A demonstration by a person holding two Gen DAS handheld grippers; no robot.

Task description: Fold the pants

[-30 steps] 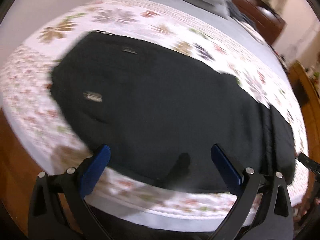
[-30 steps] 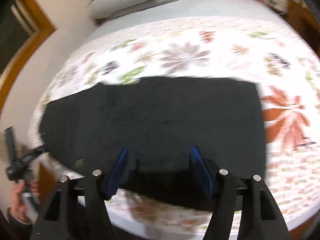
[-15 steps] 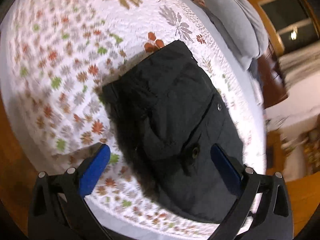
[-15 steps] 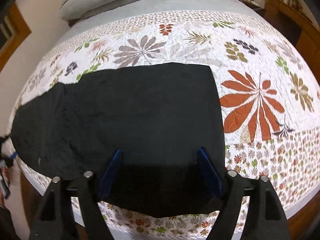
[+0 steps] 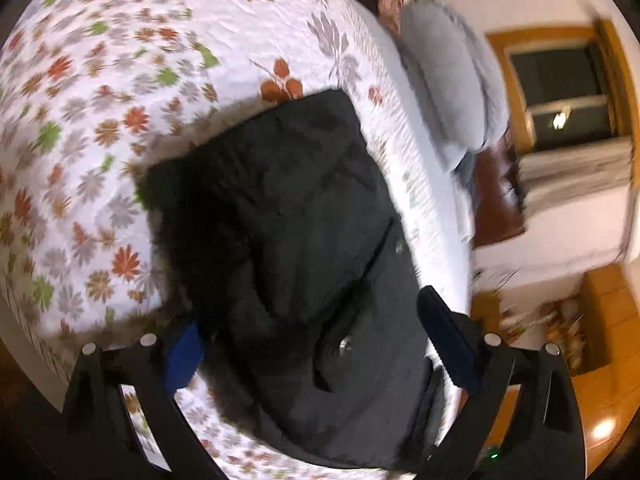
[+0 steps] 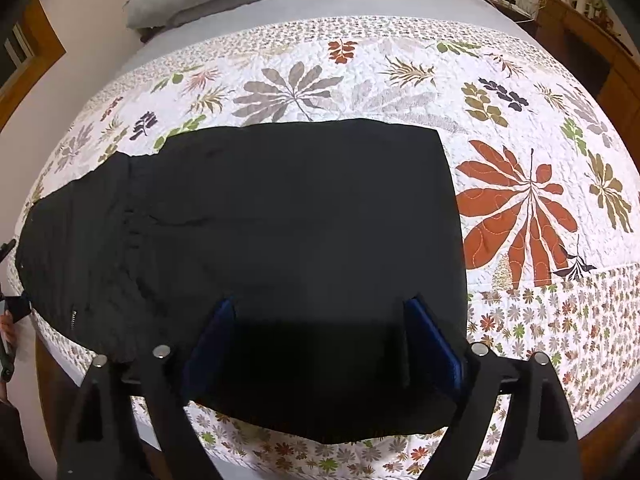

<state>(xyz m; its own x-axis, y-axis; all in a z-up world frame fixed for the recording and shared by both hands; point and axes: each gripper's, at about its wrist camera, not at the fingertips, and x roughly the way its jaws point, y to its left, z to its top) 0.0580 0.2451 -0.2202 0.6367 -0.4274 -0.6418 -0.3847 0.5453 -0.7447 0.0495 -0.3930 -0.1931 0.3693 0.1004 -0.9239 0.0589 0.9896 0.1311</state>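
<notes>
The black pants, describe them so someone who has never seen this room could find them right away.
Start at the bed with the white floral quilt. The black pants lie flat along its near edge, beneath the open right tongs. They are the only plain dark item on the leaf pattern.

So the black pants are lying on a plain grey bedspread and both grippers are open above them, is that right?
Not quite: the bedspread is white with a leaf-and-flower print, as the right wrist view shows. The black pants do lie on it, with the left gripper and right gripper open above them.

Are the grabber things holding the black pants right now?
No. Both the left gripper and right gripper are open above the black fabric pants, holding nothing.
</notes>
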